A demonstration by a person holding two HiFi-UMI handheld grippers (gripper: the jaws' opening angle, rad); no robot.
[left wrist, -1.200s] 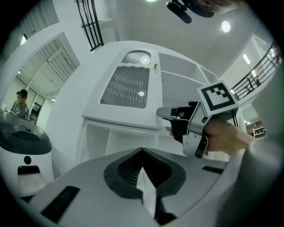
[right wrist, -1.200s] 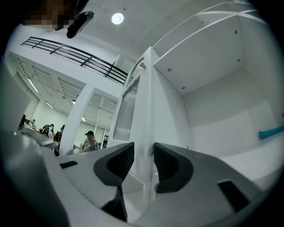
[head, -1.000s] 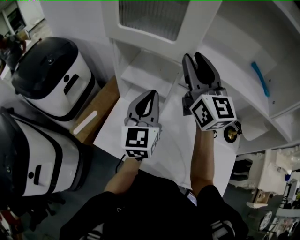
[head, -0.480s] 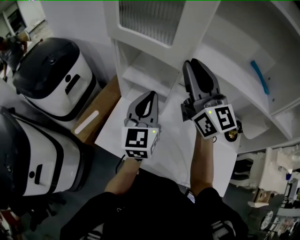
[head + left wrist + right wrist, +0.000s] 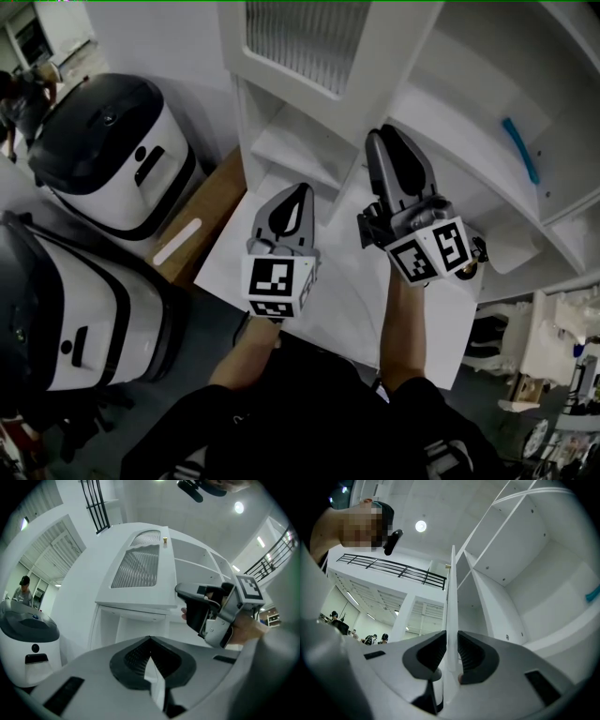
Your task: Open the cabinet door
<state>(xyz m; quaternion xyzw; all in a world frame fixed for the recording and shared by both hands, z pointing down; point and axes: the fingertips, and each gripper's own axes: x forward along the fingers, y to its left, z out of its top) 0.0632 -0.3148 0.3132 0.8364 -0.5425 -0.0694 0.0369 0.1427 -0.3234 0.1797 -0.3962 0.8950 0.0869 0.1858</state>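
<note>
The white cabinet door [image 5: 394, 42] with a ribbed glass panel stands part-way open in front of white shelves. My right gripper [image 5: 389, 141] reaches up to its free edge. In the right gripper view the thin door edge [image 5: 452, 597] runs straight up between the jaws of the right gripper [image 5: 451, 656]; the jaws have just been closing and their pads press on it. My left gripper [image 5: 298, 199] hovers lower and to the left over the white counter [image 5: 225, 258], shut with nothing in it. In the left gripper view the door [image 5: 140, 569] faces me, with the right gripper [image 5: 187, 592] at its right edge.
Two white-and-black appliances [image 5: 103, 150] [image 5: 66, 309] stand at the left. A brown board [image 5: 202, 225] lies beside the counter. A blue object [image 5: 520, 150] lies on a shelf at the right. A small brass knob [image 5: 165, 540] sits on the door's upper corner.
The right gripper's jaws have narrowed onto the door edge, and its marker cube has rolled and shifted slightly. The left gripper has hardly moved.
</note>
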